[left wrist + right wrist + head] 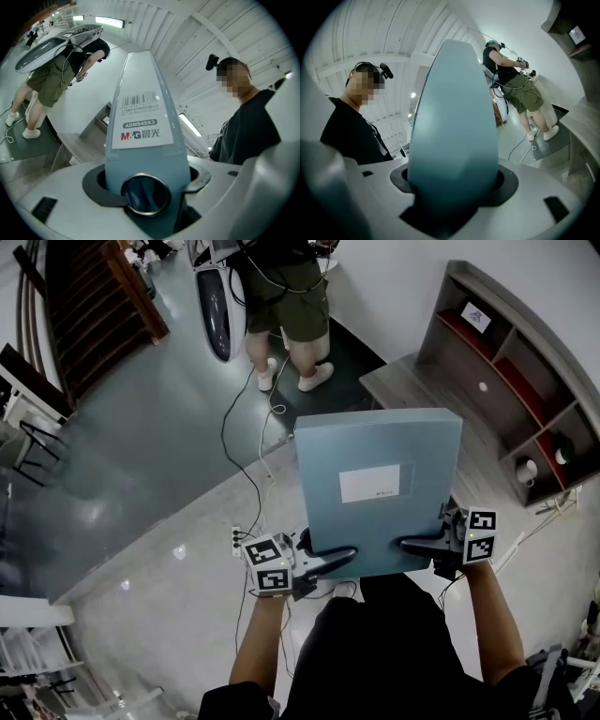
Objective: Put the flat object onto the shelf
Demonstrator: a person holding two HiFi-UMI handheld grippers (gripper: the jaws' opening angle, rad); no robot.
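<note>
A flat blue file box with a white label is held level in front of me, over the floor. My left gripper is shut on its near left edge and my right gripper is shut on its near right edge. In the left gripper view the box's spine rises from between the jaws, showing a barcode label and a round finger hole. The right gripper view shows the plain opposite edge clamped the same way. The brown shelf, with open compartments, stands at the upper right, beyond the box.
A low wooden platform lies in front of the shelf. A person in olive shorts stands at the back by a white pod-shaped machine. Cables and a power strip lie on the floor. Wooden stairs sit far left.
</note>
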